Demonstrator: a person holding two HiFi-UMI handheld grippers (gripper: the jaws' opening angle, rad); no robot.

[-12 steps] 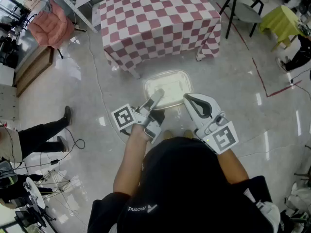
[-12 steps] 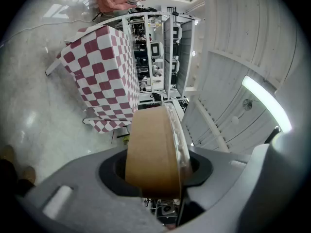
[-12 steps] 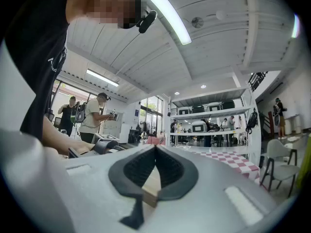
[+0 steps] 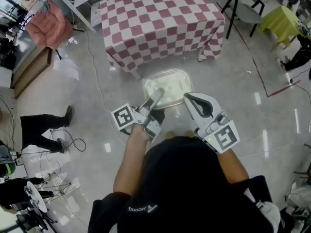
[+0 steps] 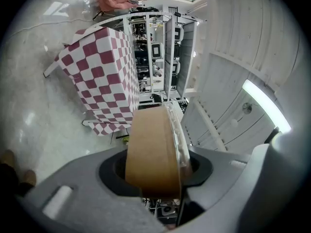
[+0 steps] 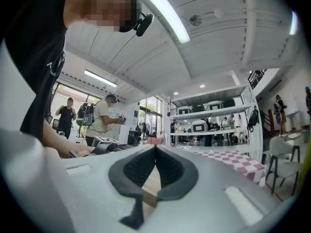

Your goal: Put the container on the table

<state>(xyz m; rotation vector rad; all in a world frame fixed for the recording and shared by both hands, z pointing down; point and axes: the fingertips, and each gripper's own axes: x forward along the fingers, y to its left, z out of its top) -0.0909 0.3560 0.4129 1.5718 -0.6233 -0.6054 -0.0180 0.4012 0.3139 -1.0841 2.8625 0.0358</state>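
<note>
The left tool (image 4: 155, 98) clamps the near wall of the clear-lidded brown container (image 4: 167, 87). The right tool (image 4: 187, 100) pinches its near right edge. Both tools hold the container above the glossy floor (image 4: 233, 81), just short of the checkered desk (image 4: 160, 18).

Pink garment (image 4: 48, 25) upper left; grey chair (image 4: 247, 12) beside yellow-green cloth (image 4: 284, 21) upper right.

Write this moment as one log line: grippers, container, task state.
left gripper: shut on container | right gripper: shut on container | container: held up, short of table | not placed yet
</note>
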